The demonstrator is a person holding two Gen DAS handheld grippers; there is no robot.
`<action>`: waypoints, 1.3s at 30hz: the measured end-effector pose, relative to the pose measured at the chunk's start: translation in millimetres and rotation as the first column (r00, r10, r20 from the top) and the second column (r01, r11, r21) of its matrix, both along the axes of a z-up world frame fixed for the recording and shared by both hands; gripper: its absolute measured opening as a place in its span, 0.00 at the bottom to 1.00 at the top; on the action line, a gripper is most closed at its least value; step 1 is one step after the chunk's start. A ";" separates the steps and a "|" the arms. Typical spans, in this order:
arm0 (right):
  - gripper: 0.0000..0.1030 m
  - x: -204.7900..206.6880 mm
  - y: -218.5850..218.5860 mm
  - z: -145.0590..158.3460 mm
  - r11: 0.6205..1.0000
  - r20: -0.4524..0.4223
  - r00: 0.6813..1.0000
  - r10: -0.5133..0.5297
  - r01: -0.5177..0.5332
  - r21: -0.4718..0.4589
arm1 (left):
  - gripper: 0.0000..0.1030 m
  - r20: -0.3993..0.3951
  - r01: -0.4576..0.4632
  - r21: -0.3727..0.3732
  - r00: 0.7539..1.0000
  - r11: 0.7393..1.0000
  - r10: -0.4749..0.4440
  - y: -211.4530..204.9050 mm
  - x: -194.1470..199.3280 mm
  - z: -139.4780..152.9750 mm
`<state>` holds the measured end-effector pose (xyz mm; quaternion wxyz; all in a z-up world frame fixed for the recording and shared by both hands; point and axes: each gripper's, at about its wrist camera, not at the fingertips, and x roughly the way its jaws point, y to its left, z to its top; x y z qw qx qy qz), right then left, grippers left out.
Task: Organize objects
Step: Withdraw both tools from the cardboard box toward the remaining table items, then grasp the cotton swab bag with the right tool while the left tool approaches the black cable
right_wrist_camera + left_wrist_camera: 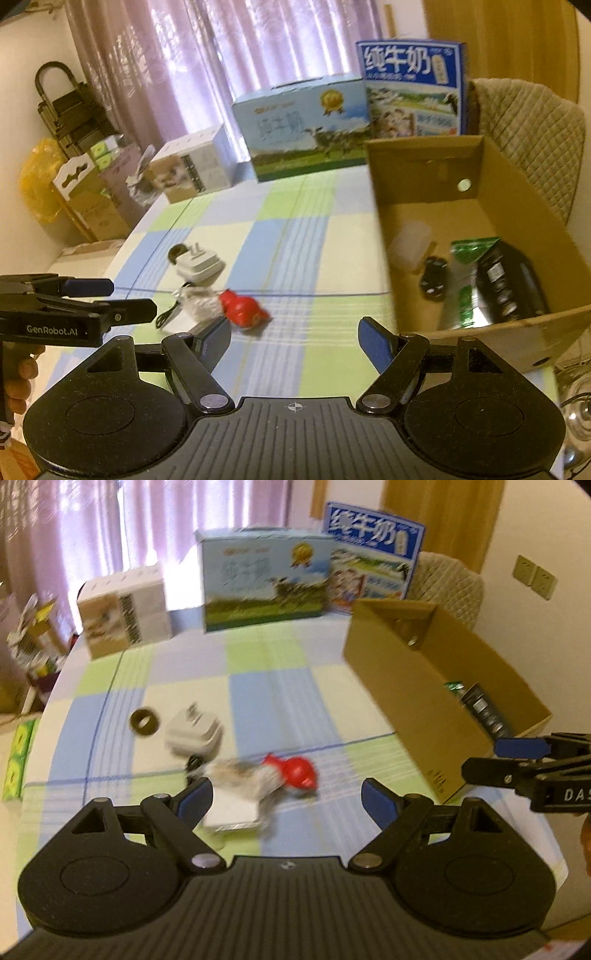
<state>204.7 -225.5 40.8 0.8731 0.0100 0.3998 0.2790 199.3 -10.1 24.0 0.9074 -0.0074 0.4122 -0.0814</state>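
Both grippers empty, jaws spread wide: left gripper (pixel 287 800) low over the desk (pixel 258 686), right gripper (pixel 293 334) beside it. Red toy (pixel 299 771), blurred, lying on the checked cloth just ahead of left jaws, touching a whitish bundle (pixel 240 775). White charger (pixel 194 733) and brown ring (pixel 144 720) beyond. Cardboard box (pixel 424 177) at right holding black packet (pixel 506 284), small dark item.

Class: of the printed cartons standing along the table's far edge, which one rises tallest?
The dark-blue milk carton with large white characters, beside the open brown cardboard box; the others are lower.
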 end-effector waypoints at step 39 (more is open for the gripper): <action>0.53 67.4 172.1 -96.8 0.941 -0.056 0.946 0.318 -0.322 -0.106 | 0.83 -0.163 -0.161 0.030 0.973 0.986 0.164 120.2 54.3 -82.9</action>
